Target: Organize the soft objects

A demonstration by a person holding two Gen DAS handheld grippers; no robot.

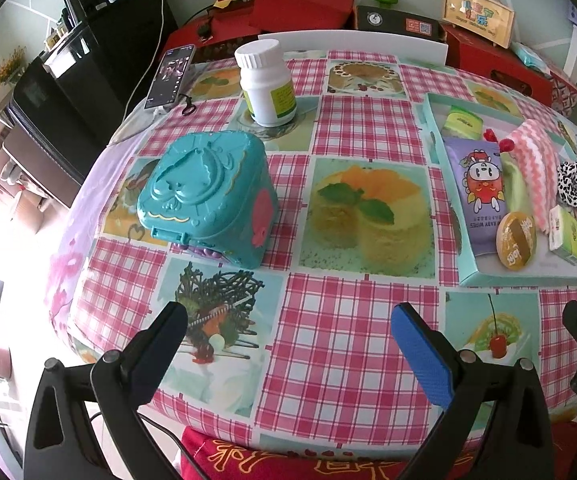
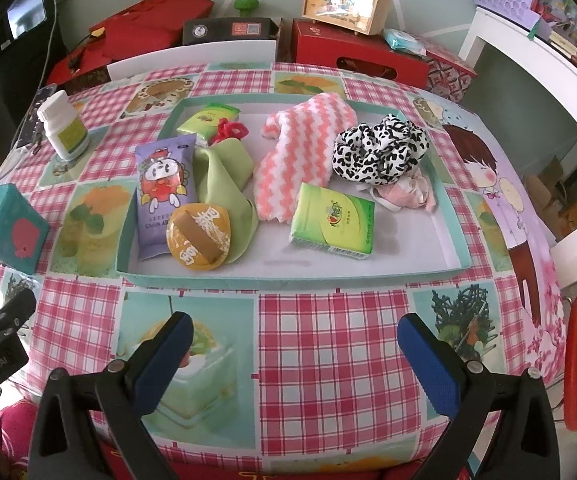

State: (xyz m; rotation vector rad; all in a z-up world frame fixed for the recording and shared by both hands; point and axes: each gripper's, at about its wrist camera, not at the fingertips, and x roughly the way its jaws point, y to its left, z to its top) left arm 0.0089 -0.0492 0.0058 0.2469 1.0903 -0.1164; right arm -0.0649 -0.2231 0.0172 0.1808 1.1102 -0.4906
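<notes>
Checked pink-and-white cloth with printed dessert pictures covers the table (image 2: 328,344); red boxes sit behind it. I hold both tongs low over the near edge. Left tongs (image 1: 288,344) are spread wide, nothing between the blue pads, aimed at bare cloth between a teal plastic box (image 1: 208,196) and the tray. Right tongs (image 2: 290,354) are equally spread and empty, facing the shallow teal tray (image 2: 288,278). All soft items lie inside that tray: pink zigzag cloth (image 2: 300,160) in the middle, green cloth (image 2: 228,176) to its left, black-and-white spotted scrunchie (image 2: 380,152) at right with a crumpled pink item (image 2: 404,194) just beside it. Also in the tray: purple wipes pack (image 2: 164,192), round yellow packet (image 2: 199,238) resting on it, green tissue pack (image 2: 332,222), and a second green pack (image 2: 208,118) at the far left corner. White bottle (image 1: 266,82) stands well apart, far left.
</notes>
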